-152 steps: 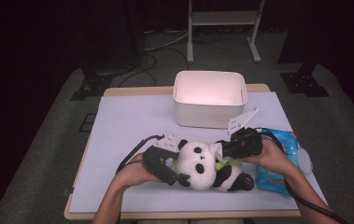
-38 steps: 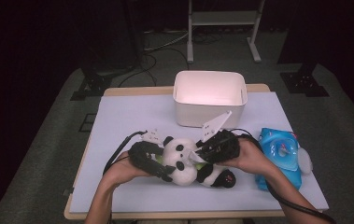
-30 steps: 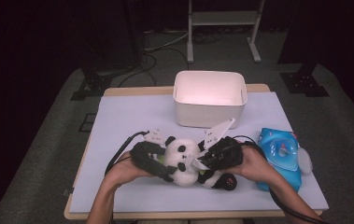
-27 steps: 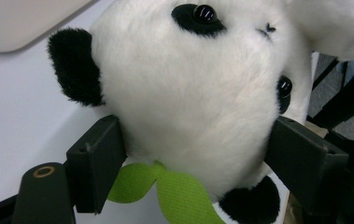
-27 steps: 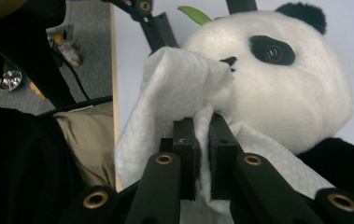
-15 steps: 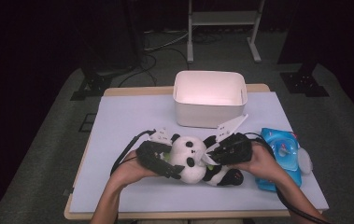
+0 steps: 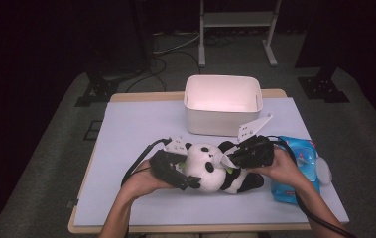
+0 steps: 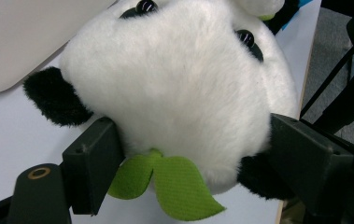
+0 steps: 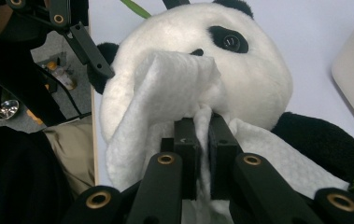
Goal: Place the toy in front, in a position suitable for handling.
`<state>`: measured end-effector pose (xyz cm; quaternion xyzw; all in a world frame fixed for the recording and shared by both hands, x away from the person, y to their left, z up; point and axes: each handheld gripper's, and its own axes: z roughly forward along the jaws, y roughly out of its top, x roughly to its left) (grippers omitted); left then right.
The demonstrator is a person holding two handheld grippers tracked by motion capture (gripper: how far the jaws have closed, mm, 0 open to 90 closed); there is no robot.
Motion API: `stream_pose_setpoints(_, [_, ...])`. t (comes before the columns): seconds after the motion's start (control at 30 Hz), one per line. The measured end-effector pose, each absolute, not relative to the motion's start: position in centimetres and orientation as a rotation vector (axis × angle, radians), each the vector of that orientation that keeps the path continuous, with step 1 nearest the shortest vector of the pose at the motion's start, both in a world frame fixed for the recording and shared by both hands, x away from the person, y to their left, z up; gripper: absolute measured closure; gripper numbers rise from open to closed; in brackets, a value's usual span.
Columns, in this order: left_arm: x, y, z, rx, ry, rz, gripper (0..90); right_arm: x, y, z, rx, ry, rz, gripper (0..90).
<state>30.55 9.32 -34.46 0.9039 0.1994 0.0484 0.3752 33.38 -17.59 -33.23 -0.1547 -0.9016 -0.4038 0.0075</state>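
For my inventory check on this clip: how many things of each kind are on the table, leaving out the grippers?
Toy panda: 1
White bin: 1
Wipe: 1
Blue wipes pack: 1
Total: 4

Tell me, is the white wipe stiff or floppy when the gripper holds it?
Probably floppy: the white wipe bunches and folds where the right gripper pinches it, and drapes over the panda face. It likely weighs little, since a small pinch carries it. Its textured surface suggests it won't slip easily.
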Motion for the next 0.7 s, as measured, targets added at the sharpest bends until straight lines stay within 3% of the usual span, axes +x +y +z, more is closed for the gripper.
stream_pose_setpoints(0.7, [30.6, 9.5, -34.6, 2.314, 0.485, 0.079, 19.6, 34.8, -17.9, -33.4, -0.512, -2.788, -1.296, 84.5])
